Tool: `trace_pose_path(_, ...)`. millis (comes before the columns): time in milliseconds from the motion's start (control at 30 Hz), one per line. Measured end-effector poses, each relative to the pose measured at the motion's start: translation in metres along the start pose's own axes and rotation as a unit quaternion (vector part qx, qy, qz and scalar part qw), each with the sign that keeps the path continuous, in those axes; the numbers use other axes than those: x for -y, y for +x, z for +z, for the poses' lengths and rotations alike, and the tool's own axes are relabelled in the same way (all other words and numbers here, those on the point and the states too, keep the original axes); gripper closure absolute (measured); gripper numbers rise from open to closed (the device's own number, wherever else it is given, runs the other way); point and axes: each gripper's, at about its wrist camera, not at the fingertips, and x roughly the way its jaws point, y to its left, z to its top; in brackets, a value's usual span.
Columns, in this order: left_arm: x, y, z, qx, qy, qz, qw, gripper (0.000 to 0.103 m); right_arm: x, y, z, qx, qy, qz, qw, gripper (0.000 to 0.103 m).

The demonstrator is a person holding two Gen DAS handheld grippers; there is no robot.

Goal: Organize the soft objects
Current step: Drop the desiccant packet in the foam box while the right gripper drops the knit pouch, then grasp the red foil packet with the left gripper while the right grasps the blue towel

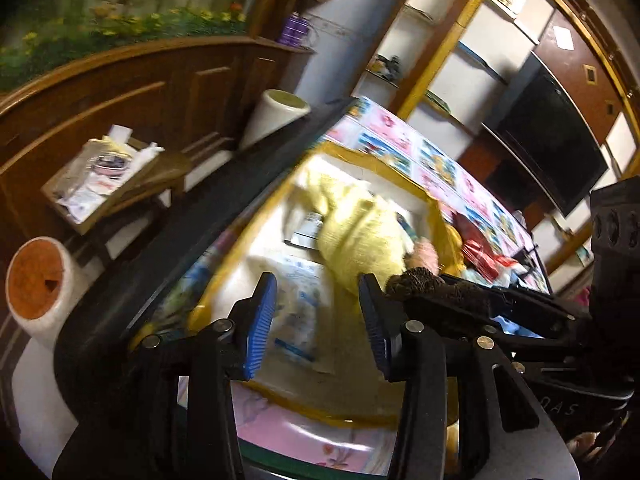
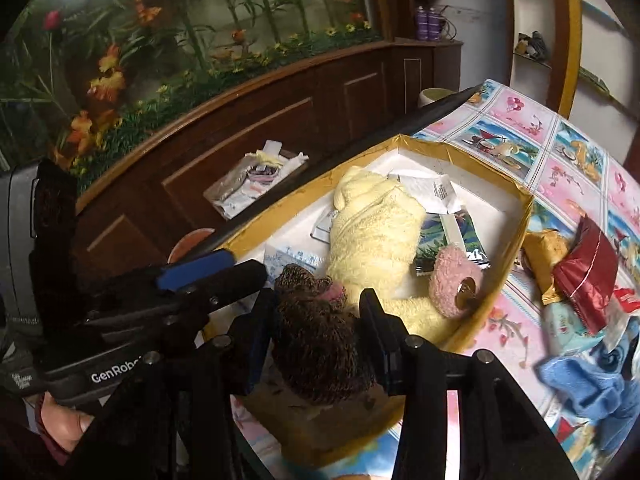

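my right gripper (image 2: 318, 316) grips a brown knit (image 2: 320, 344) over the box (image 2: 516, 232); my left gripper (image 1: 316, 320) is open, empty. towel (image 2: 376, 236), pink puff (image 2: 452, 280) inside; blue cloth (image 2: 592, 384) waits beside the box.

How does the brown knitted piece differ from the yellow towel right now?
The brown knitted piece is dark, coarse-knit and small; the yellow towel is pale, fluffy and much larger. The brown piece sits clamped in the right gripper over the near edge of the box; the towel lies loose inside it. Both are soft fabric.
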Motion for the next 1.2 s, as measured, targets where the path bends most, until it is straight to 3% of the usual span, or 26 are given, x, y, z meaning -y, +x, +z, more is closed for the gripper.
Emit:
trace_pose_path(100,-0.003,0.000,-0.001,-0.008,-0.012,-0.008,0.9999,0.059,0.008,0.008,0.001,-0.010,0.030,0.019,0.999,0.045)
trace_pose_path(333,0.010,-0.011,-0.004,0.011,-0.003,0.005,0.9999,0.059,0.021,-0.013,-0.009,0.019,0.046,0.012,0.999,0.044)
trace_pose_path(433,0.019,-0.018,-0.005,0.023,0.006,0.013,0.9996,0.059,0.018,-0.026,-0.013,0.038,0.024,-0.024,0.999,0.044)
trace_pose_path(500,0.027,-0.021,-0.006,0.027,0.018,0.018,0.9993,0.058,0.016,-0.032,-0.015,0.047,0.006,-0.071,0.996,0.044)
trace_pose_path(667,0.048,-0.025,-0.012,0.027,0.045,0.026,0.9983,0.047,0.016,-0.048,-0.029,0.070,-0.034,-0.166,0.983,0.039)
trace_pose_path(967,0.100,-0.017,-0.026,0.012,0.104,0.023,0.9942,0.047,0.047,-0.069,-0.052,0.073,-0.039,-0.264,0.961,0.036)
trace_pose_path(1200,0.143,-0.002,-0.035,-0.002,0.151,0.023,0.9883,0.047,0.093,-0.082,-0.070,0.057,0.002,-0.311,0.949,0.035)
